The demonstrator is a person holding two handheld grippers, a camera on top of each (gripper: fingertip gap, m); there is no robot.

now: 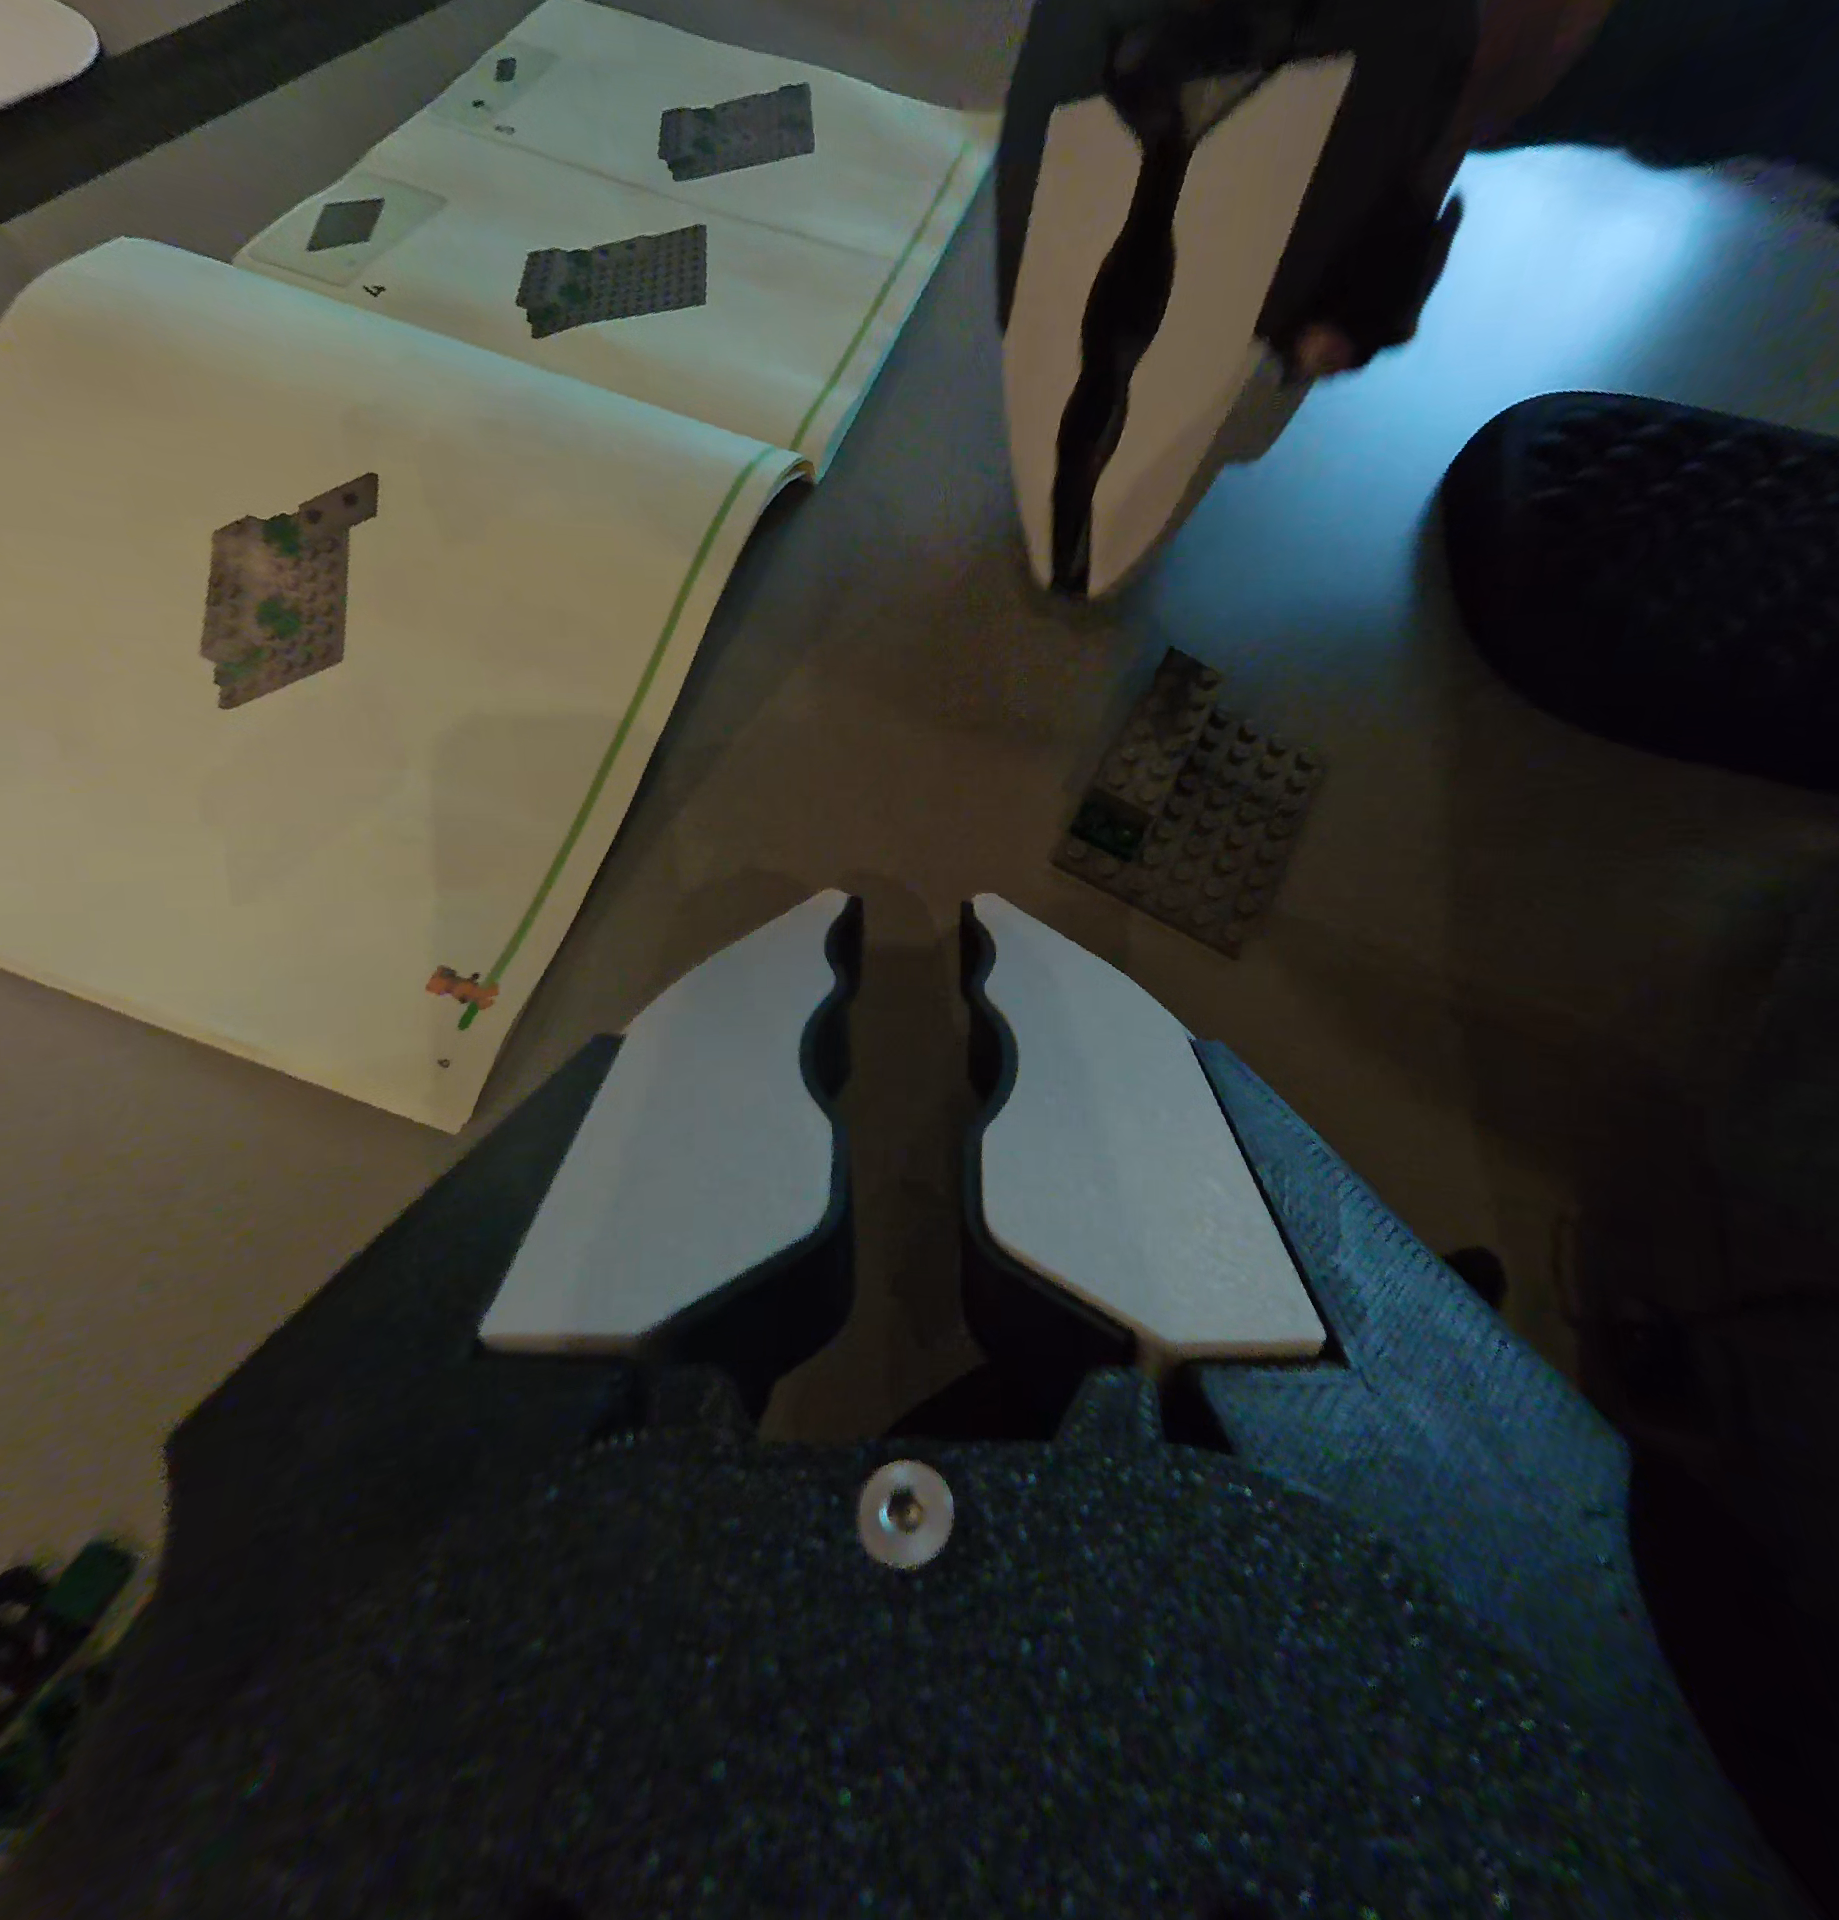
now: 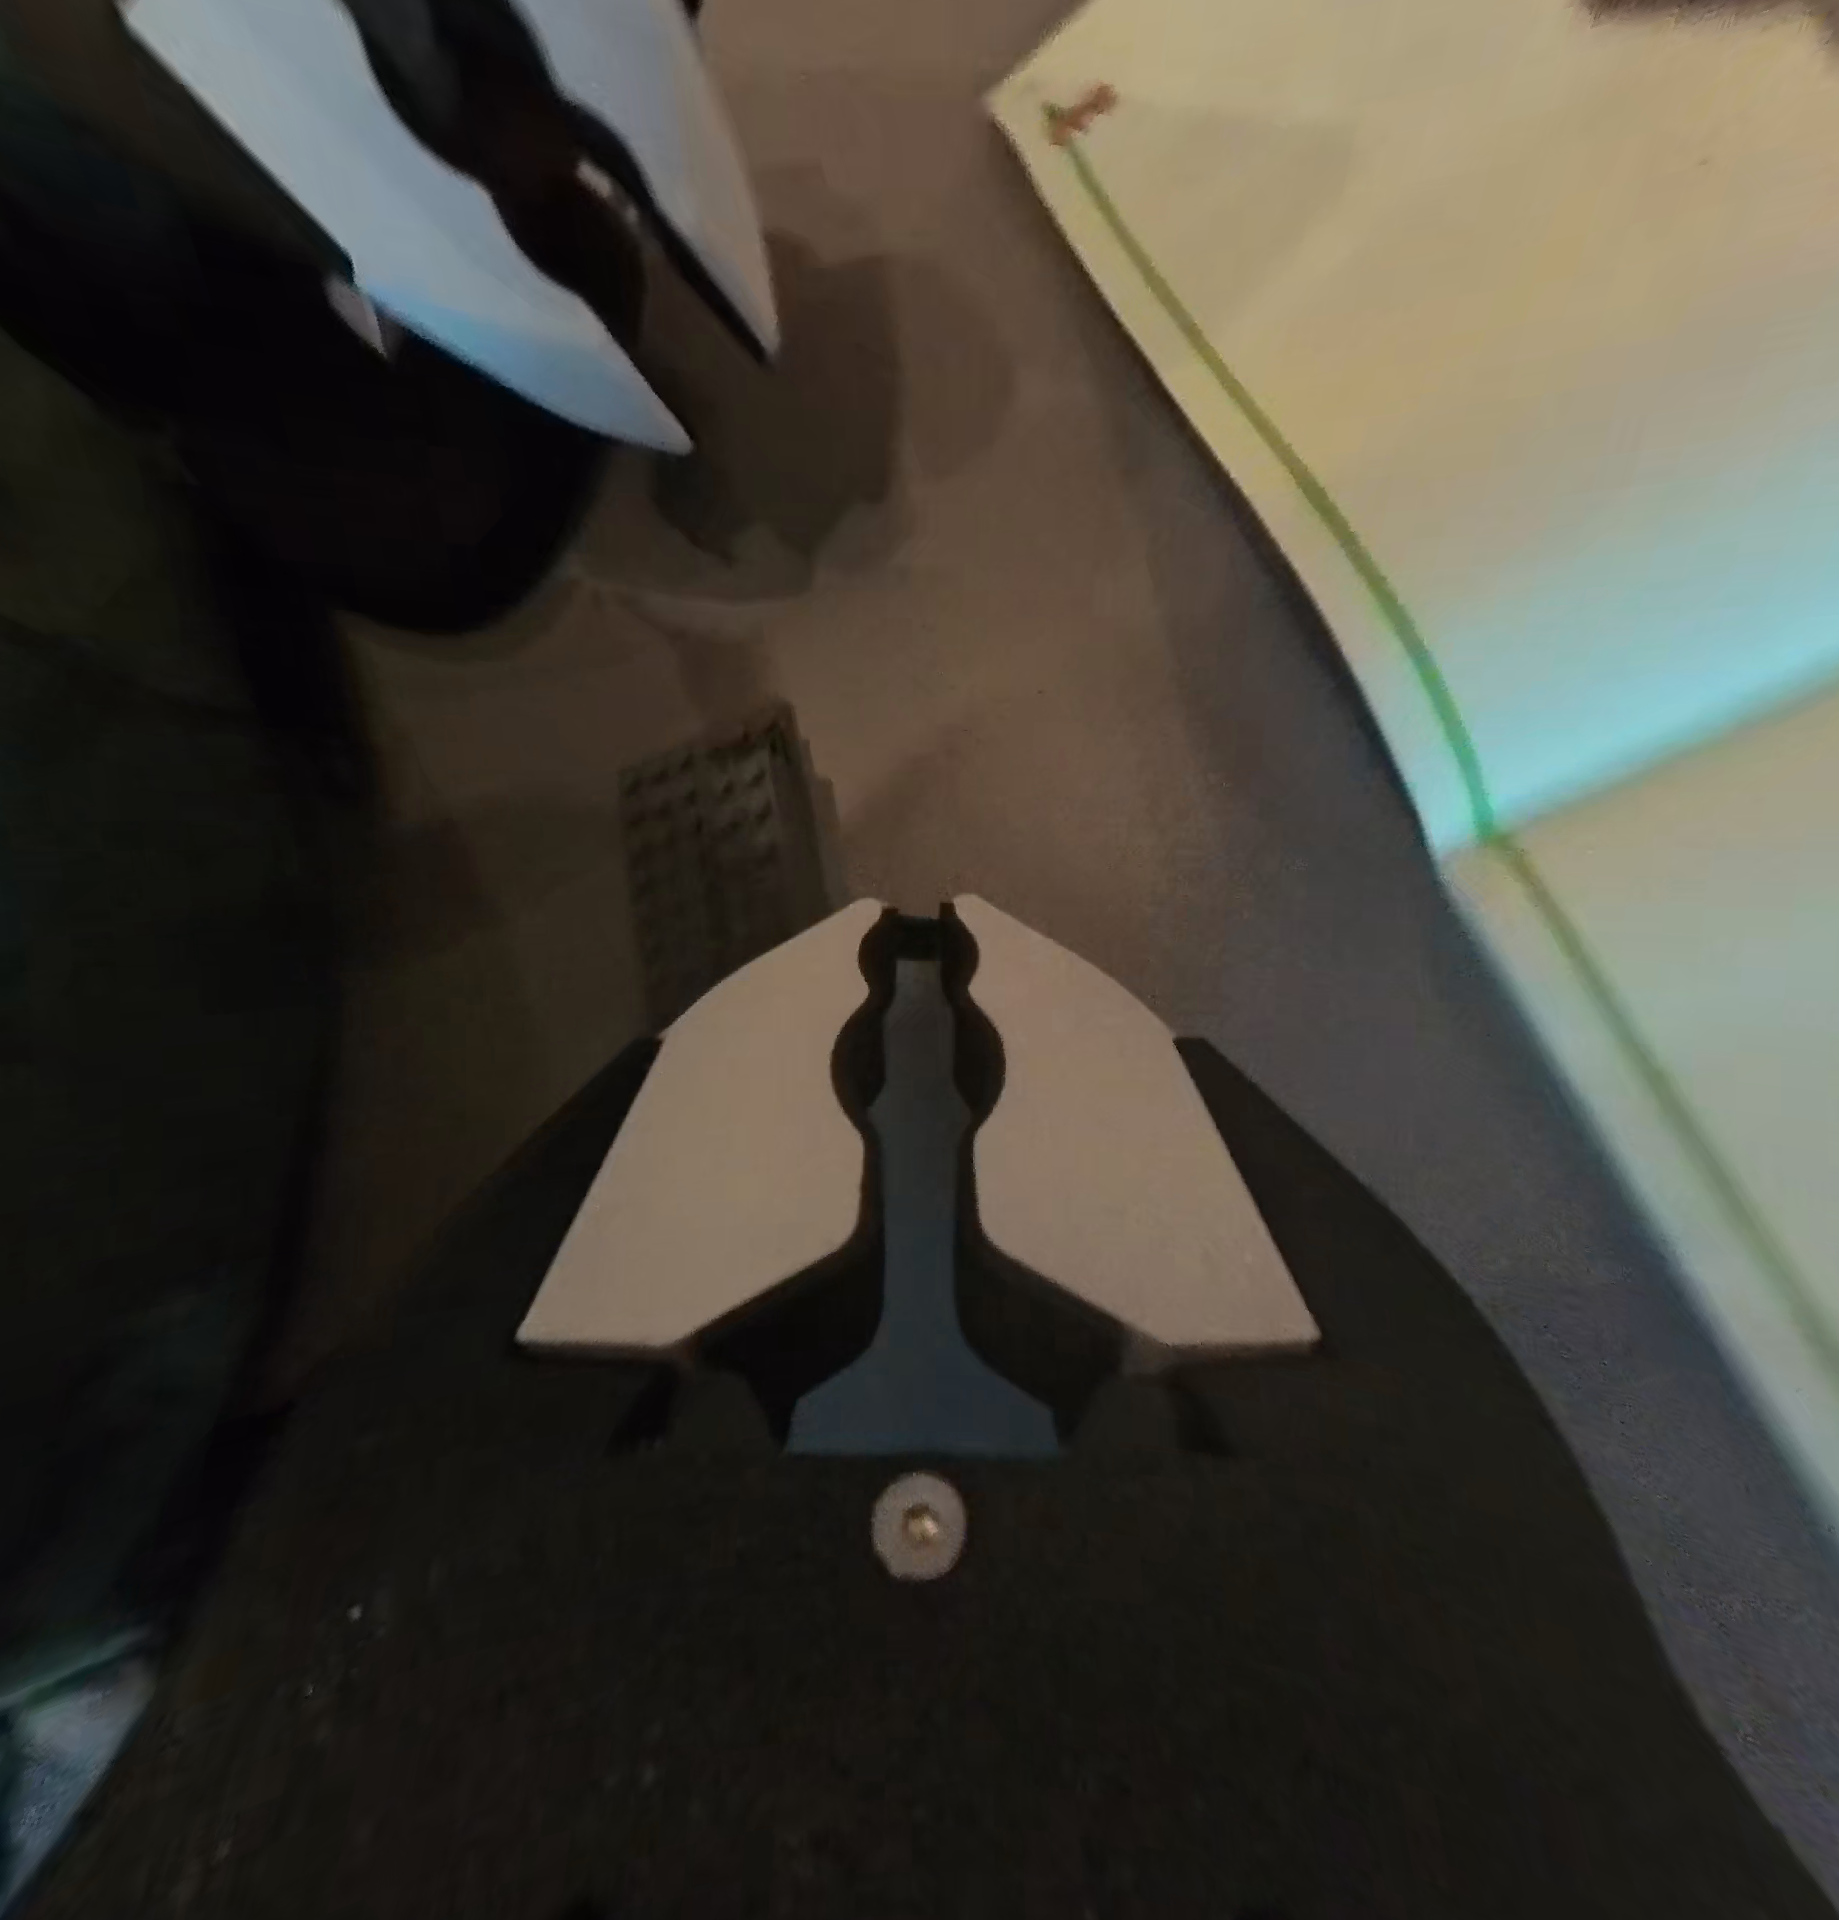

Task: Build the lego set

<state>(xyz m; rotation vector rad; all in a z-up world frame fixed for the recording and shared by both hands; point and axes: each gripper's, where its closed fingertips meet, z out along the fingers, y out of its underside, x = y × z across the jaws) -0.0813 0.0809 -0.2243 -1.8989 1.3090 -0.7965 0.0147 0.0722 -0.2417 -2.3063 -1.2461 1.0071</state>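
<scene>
A grey studded lego baseplate point(image 1: 1206, 821) lies on the grey table, with raised grey bricks and a small green piece point(image 1: 1107, 826) on its left side. It also shows in the right wrist view point(image 2: 728, 831), blurred. My left gripper point(image 1: 911, 912) is open and empty, low over the table just left of the plate. My right gripper point(image 2: 920, 914) is shut on a small dark lego piece point(image 2: 920, 932) pinched at its tips. In the left wrist view the right gripper point(image 1: 1071, 582) hangs tip-down above the table, beyond the plate's far corner.
An open instruction booklet point(image 1: 375, 644) lies at the left, also seen in the right wrist view point(image 2: 1517, 416). A black textured object point(image 1: 1673, 592) lies right of the plate. Loose dark and green lego pieces point(image 1: 32, 1662) sit at the bottom left. The left gripper point(image 2: 723, 400) shows at the upper left. One gripper's finger ends stand about 10 cm off the other's.
</scene>
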